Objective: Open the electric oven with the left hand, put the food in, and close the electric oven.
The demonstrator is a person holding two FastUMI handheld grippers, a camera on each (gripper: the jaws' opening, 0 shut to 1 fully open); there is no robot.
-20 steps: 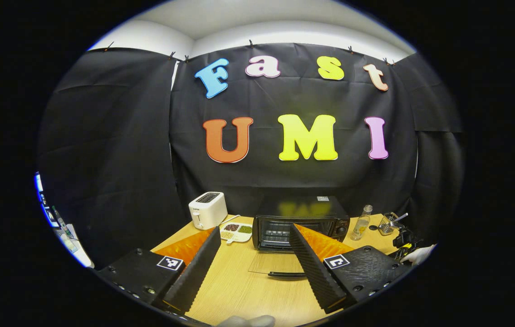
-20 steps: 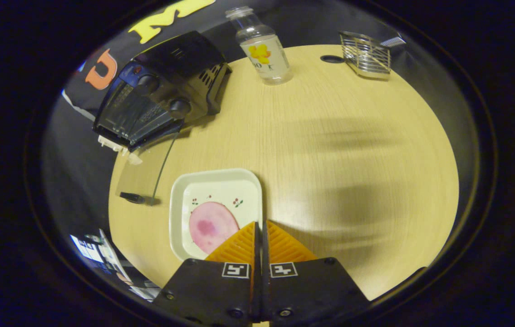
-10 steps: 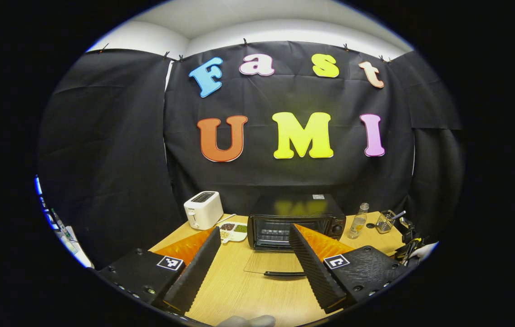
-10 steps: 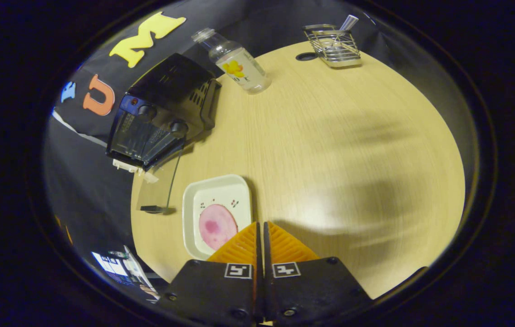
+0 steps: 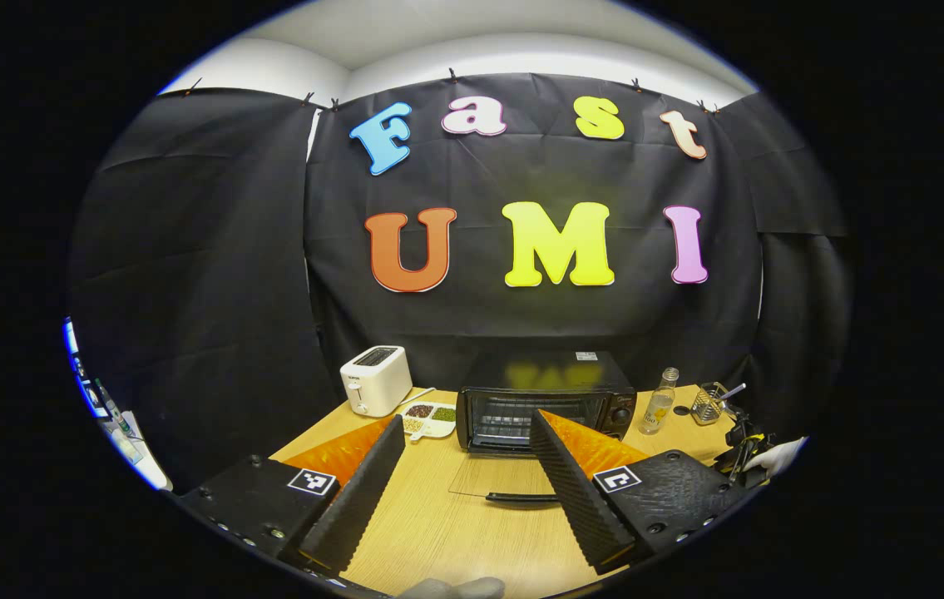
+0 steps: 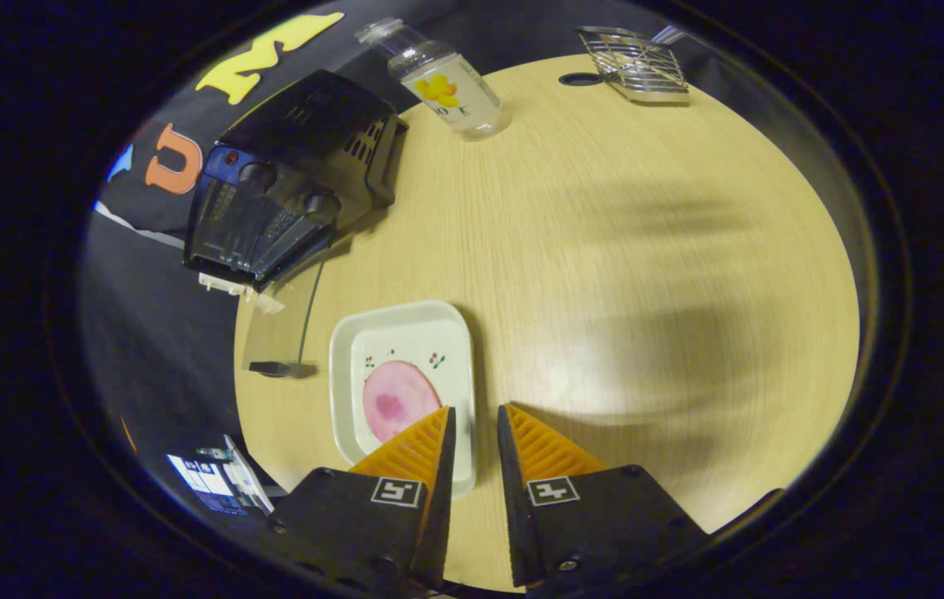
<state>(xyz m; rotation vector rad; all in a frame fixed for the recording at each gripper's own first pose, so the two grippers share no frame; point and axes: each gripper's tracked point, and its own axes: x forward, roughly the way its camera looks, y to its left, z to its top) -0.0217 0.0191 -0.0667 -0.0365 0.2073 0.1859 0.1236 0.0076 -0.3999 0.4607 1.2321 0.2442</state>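
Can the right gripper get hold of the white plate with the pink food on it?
Probably yes. The right hand-held gripper is a little open right over the near right edge of the white plate, and nothing lies between them. The pink food sits on the plate beside the fingers.

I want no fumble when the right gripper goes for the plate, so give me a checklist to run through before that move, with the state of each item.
1. Oven door down flat on the table: ok.
2. Food lying on the plate: ok.
3. Right gripper parted enough to take the plate's rim: ok, a narrow gap shows.
4. Rim between its fingers: not ok, they sit above the plate's near right edge.
5. Left gripper open and away from the door: ok.
6. Room on the oven rack for the plate: cannot tell.
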